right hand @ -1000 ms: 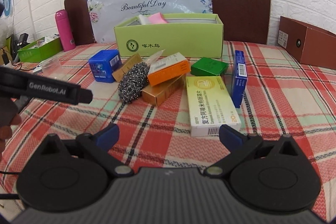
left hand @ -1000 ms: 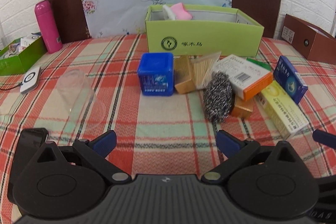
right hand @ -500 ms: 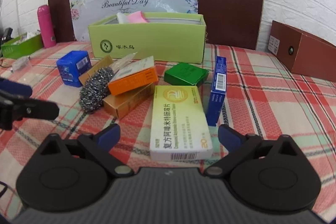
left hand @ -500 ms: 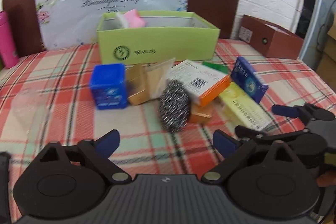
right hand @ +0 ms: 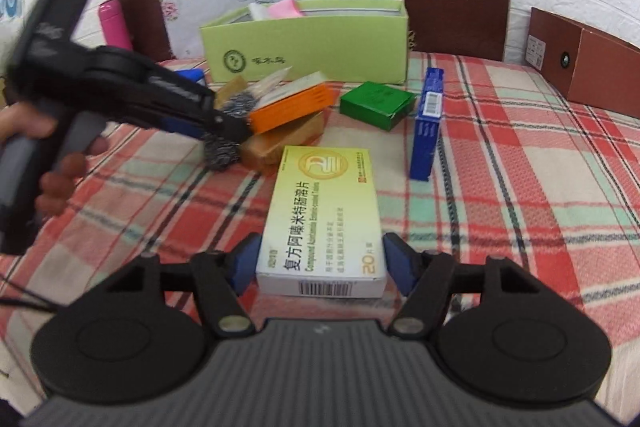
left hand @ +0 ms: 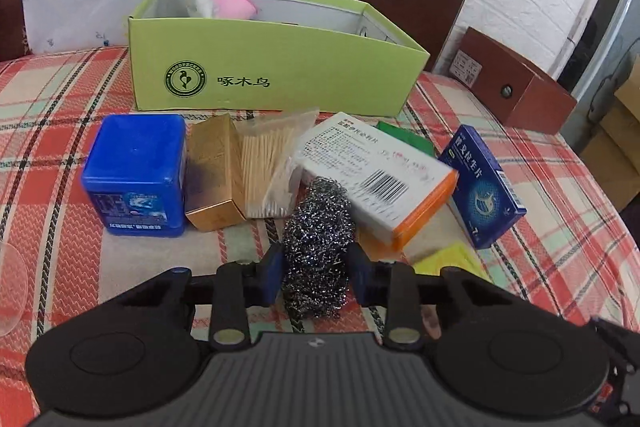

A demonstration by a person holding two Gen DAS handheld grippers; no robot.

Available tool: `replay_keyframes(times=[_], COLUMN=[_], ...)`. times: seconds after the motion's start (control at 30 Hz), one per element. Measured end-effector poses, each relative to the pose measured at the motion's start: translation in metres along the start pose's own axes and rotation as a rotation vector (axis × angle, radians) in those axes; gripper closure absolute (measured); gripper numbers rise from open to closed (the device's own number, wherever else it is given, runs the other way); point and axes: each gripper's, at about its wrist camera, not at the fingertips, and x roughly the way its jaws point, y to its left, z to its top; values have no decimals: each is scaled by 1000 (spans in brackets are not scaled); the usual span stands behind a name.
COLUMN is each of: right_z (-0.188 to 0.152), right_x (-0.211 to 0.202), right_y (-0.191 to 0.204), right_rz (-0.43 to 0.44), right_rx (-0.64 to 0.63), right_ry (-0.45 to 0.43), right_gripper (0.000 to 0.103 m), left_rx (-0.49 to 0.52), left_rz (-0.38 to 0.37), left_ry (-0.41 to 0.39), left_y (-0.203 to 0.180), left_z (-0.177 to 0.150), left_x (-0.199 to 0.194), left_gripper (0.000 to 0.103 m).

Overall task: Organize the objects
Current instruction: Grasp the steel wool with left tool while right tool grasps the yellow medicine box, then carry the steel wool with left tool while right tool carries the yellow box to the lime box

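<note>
Both tools have just been closing, left tool (left hand: 316, 263) clenching the steel scourer (left hand: 316, 247), right tool (right hand: 318, 263) not yet pinching the yellow box (right hand: 324, 223); each should squeeze squarely before lifting.

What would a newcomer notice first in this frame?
The left gripper has just been closing around the steel scourer at the front of the clutter. The right gripper has also been closing, its fingers flanking the yellow box lying flat nearest the camera. Behind both stands the open green box.
</note>
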Motion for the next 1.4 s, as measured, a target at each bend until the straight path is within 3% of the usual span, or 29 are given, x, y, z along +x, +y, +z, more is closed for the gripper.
replay_keyframes(times=[0.1,0.23,0.27,0.33,0.37,0.4,0.6,1.13,1.3,1.4], right_z=[-3,-6,-7,-7,-6,-5,-2,0,1,1], right_x=[-7,-16,-16,-11,-9,-6,5,17,18,18], right_y=[6,19,23,29,30,30,26,29,30,30], right_rz=[29,85,75,59,50,45,25,25,25,30], right_rx=[-8,-42,-59,-80,-81,-75,-42,-34,-38,-41], right_ry=[25,49,50,50,47,49,65,88,91,87], right_gripper=[37,37,30,23,23,23,23,27,36,37], left_rx=[-8,69,76,82,87,98,95,135,136,137], left_rz=[-23,16,26,63,80,92,60,69,64,57], left_ry=[30,70,71,59,51,43,63,66,83,91], left_y=[3,0,-1,-3,-4,-4,-8,-14,-12,-12], left_z=[-9,-46,-54,-64,-65,-65,-58,-53,-54,-55], left_x=[-21,-63,-71,-78,-78,-75,-63,-54,-50,-49], left_gripper=[72,72,70,59,47,41,46,51,52,63])
